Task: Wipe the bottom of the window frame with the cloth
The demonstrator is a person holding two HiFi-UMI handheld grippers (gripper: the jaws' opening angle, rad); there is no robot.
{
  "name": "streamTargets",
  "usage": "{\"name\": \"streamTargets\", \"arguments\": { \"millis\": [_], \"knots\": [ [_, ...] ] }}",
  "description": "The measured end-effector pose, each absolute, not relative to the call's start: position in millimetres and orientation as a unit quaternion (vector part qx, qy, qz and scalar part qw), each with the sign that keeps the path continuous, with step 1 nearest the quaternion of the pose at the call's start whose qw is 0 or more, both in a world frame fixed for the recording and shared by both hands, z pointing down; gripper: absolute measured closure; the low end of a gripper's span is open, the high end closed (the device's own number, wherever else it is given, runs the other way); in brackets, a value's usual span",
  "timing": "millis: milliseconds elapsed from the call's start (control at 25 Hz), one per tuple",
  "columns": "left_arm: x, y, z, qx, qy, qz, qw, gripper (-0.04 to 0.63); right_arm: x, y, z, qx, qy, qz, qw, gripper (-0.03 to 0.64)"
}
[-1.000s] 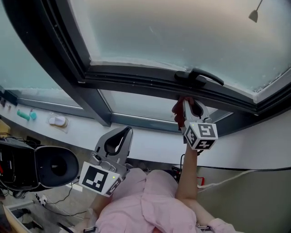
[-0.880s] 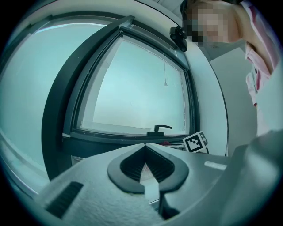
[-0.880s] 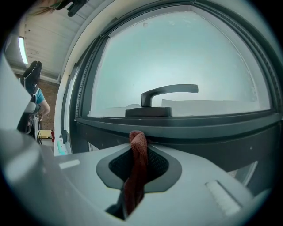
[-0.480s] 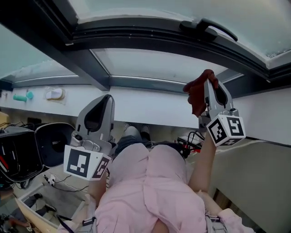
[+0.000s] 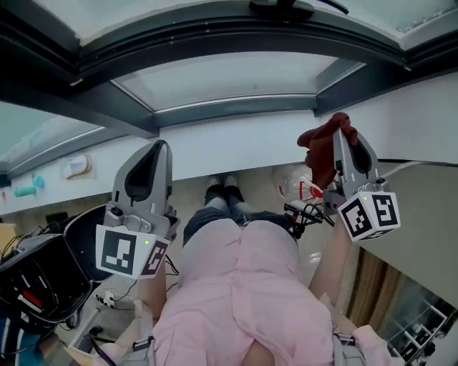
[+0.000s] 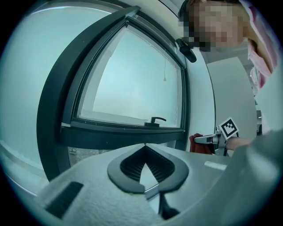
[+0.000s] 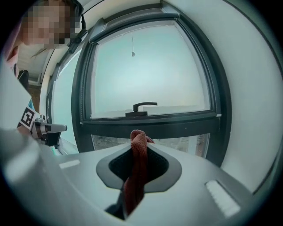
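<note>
A rust-red cloth [image 5: 320, 151] is pinched in my right gripper [image 5: 343, 130], bunching out past the jaw tips; in the right gripper view the cloth [image 7: 137, 160] runs down between the shut jaws. The dark window frame's bottom rail [image 5: 215, 36] with its black handle [image 5: 292, 6] lies well above and apart from the cloth. Seen from the right gripper [image 7: 139, 133], the rail [image 7: 150, 126] stands straight ahead under the handle [image 7: 141, 106]. My left gripper [image 5: 159, 146] is held at the left, shut and empty; its jaws [image 6: 144, 146] meet tip to tip.
A white ledge [image 5: 236, 146] runs below the lower pane. On it at the far left lie a teal object [image 5: 27, 190] and a white one [image 5: 75, 166]. A black case [image 5: 36, 275] and cables [image 5: 304, 207] sit on the floor near the person's legs.
My right gripper has pulled the cloth back and down from the frame under the handle. Both grippers now hang further from the window, which has slid up in view.
</note>
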State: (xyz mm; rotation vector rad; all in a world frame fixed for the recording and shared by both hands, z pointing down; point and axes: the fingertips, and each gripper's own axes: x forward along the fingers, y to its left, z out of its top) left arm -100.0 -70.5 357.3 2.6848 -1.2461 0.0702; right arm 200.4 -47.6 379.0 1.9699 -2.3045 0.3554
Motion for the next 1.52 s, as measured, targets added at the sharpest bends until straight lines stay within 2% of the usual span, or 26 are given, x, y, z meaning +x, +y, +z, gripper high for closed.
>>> {"name": "streamTargets", "arguments": {
  "millis": [360,720,920,1160,1520],
  "knots": [
    [-96.5,-79.8,351.5,0.920,-0.380,0.003,0.091,0.597,183.9,-19.0,369.7,0.676,-0.728,0.107,0.048,0.569],
    [-111.8,-73.9,350.5,0.906,-0.414,0.015,0.085,0.597,180.6,-29.0,375.6,0.665,-0.738,0.109,0.024,0.569],
    [-111.7,-80.6,340.6,0.888,-0.454,0.012,0.071,0.597,203.2,-64.9,351.1,0.653,-0.753,0.078,0.005,0.569],
    [-66.1,-79.0,324.1,0.879,-0.473,-0.006,0.059,0.597,235.4,-129.7,295.7,0.624,-0.781,0.027,-0.030,0.569],
    [-17.8,-70.9,327.4,0.854,-0.516,-0.022,0.058,0.597,217.1,-220.7,286.0,0.549,-0.835,0.025,0.012,0.569]
  ]
}}
